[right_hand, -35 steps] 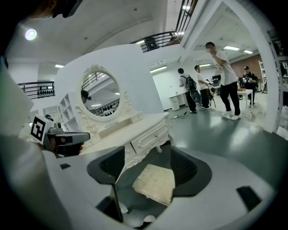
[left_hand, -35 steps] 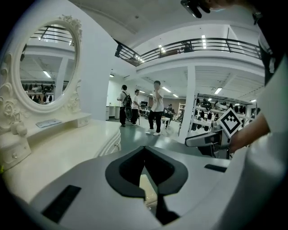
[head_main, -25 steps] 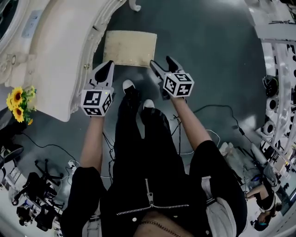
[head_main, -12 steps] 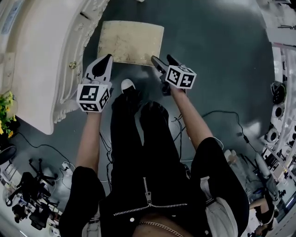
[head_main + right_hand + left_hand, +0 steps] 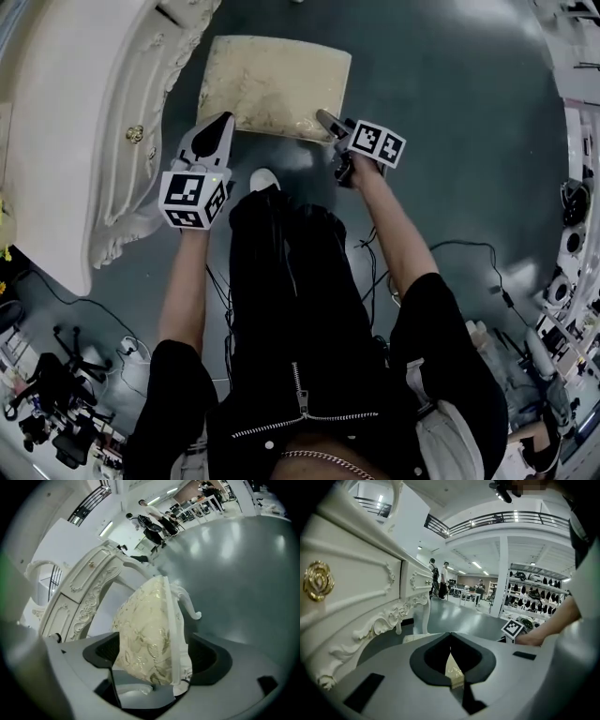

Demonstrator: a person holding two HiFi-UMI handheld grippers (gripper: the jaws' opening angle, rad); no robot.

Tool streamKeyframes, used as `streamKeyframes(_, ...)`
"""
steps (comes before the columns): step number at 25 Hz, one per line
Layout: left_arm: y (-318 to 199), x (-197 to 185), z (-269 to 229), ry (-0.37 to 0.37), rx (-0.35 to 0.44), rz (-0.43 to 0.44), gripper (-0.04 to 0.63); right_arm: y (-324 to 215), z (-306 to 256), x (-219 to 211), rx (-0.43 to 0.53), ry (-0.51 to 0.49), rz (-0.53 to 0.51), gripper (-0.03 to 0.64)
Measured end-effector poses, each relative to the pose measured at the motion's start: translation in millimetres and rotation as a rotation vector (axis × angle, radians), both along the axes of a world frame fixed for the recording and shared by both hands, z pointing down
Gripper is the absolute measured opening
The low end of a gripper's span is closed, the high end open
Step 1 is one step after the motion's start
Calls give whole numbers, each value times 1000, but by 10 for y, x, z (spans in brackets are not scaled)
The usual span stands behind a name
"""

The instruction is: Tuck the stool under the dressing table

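Left gripper [image 5: 222, 122] closed; right gripper [image 5: 333, 122] just opened wide, astride stool [image 5: 272, 84].

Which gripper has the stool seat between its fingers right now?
The right gripper: its fingers, which have just been opening wider, straddle the near corner of the stool without pinching it. The left gripper has its fingers together, nothing between them.

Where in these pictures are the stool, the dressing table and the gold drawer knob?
stool [image 5: 277, 80]: head view, middle of its cream patterned seat.
dressing table [image 5: 75, 122]: head view, its white top.
gold drawer knob [image 5: 318, 581]: left gripper view, centre of the rose-shaped knob.
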State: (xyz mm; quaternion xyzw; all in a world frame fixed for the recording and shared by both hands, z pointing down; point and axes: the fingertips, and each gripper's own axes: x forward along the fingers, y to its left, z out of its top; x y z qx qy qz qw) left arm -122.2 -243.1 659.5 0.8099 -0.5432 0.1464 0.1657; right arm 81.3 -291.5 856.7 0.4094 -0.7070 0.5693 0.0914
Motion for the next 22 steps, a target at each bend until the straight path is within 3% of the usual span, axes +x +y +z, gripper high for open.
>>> streamKeyframes(6,52,-95,178,7,-13,-16,21,153,344,-102,-104,-74,36,431)
streamKeyframes(7,63,-118,197,8,-15,-21,21,156,365,-123,-113,-96,46,405)
streamKeyframes(14,-31,-43,128,-24,-11,-24,21,11,223,12,-125,-127,36,394)
streamKeyframes(22,-116,4,191,-26,19,-39,21,-151,153,-241,-123,-156,27,384)
